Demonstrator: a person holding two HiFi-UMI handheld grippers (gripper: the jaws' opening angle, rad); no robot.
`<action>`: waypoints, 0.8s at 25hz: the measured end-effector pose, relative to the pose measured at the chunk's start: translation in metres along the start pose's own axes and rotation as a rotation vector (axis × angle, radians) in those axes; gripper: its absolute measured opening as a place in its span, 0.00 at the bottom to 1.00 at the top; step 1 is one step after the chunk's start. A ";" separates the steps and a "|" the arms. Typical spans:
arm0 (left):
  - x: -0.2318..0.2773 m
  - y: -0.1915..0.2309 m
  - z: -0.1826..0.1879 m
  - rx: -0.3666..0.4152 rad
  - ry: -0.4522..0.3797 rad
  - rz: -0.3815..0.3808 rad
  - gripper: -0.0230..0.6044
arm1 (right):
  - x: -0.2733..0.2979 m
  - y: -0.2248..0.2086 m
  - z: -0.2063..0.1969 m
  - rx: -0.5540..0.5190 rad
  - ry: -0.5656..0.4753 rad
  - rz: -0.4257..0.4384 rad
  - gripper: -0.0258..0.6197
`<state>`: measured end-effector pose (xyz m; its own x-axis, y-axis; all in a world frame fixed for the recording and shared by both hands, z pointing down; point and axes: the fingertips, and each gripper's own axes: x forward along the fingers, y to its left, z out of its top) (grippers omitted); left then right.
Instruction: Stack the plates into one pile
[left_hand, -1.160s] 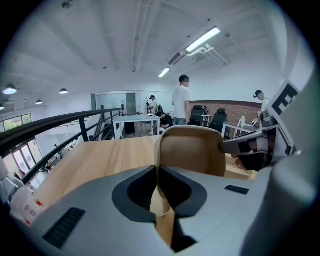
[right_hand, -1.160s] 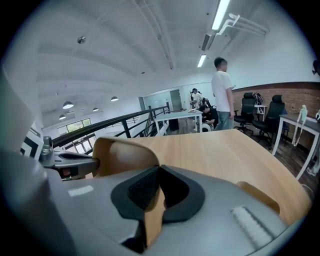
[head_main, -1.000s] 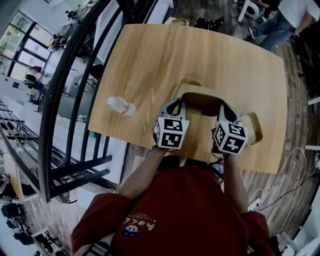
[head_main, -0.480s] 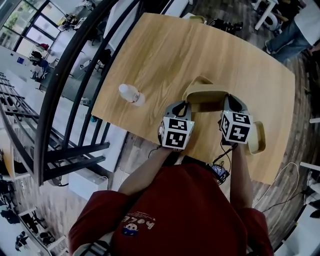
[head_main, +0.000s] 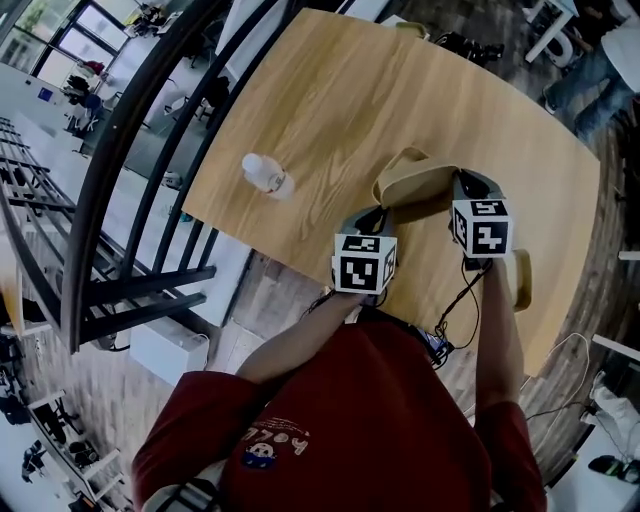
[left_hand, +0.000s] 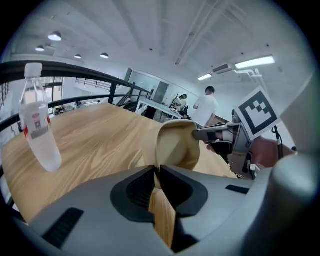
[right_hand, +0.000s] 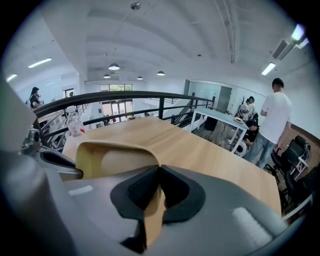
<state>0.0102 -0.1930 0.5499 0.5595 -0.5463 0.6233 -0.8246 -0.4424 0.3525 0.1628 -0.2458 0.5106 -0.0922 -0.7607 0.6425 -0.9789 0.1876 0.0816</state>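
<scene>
A wooden table (head_main: 330, 110) stands beside a dark curved railing (head_main: 150, 150) in a bright, open office. Far to the right a person in a white shirt (right_hand: 275, 120) is standing.

Right of the table's middle, a tan plate (head_main: 410, 185) is held between the 2 grippers. It is tilted steeply, its hollow side facing the right one.

The left gripper (left_hand: 156, 172) has the plate's left rim between its jaws. They have just been easing open, yet the gap is slight and the pads look to touch the rim on both sides.

The right gripper (right_hand: 159, 170) is clenched on the opposite rim, its pads pinching the thin edge.

A 2nd plate (head_main: 521, 280) of the same tan lies at the table's near right edge, just right of the right forearm and apart from the held one.

A clear plastic bottle (head_main: 265, 175) with a white cap stands upright near the table's left edge, well apart from both plates.
</scene>
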 end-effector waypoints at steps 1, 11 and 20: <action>0.001 -0.001 -0.003 -0.021 0.005 -0.002 0.10 | 0.004 0.000 0.000 -0.022 0.012 0.010 0.08; 0.014 -0.007 -0.018 -0.275 0.054 -0.004 0.11 | 0.046 0.008 0.011 -0.222 0.110 0.145 0.08; 0.023 -0.008 -0.029 -0.406 0.086 -0.012 0.12 | 0.074 0.018 0.008 -0.314 0.186 0.205 0.09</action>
<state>0.0278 -0.1817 0.5815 0.5748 -0.4735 0.6674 -0.7933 -0.1224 0.5964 0.1374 -0.3033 0.5533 -0.2169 -0.5676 0.7943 -0.8376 0.5261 0.1472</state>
